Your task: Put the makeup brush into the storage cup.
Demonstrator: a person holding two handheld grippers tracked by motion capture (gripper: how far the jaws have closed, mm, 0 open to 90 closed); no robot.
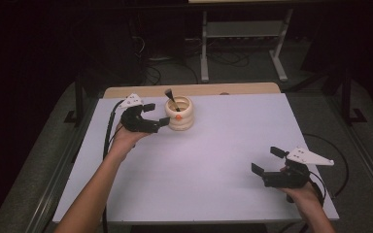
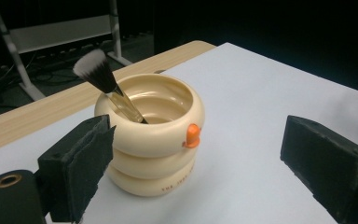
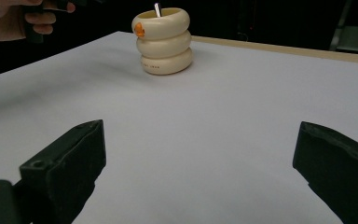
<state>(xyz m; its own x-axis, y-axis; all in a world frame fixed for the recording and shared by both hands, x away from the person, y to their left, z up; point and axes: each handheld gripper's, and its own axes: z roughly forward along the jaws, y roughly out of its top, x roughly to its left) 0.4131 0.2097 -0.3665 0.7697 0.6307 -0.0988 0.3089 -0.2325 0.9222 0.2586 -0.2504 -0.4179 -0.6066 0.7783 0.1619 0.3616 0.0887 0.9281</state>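
A: Where's the cup (image 1: 179,113) w/ the brush (image 1: 170,99)?
B: Far side of the white table (image 1: 213,160), brush leaning inside. Left gripper (image 1: 156,114) is wide open, just beside it.
A: Right gripper (image 1: 267,160)?
B: Open too, holding nothing, well apart, near the front.
A: What could go wrong?
B: I think a jaw could bump the cup & tip it, so the brush falls out.

**White table, one cream holder**

We are looking at a white-topped table (image 1: 213,160) with a wooden strip along its far edge. Standing on it near that edge is a cream ringed holder (image 1: 179,114), carrying a brush (image 1: 170,98).
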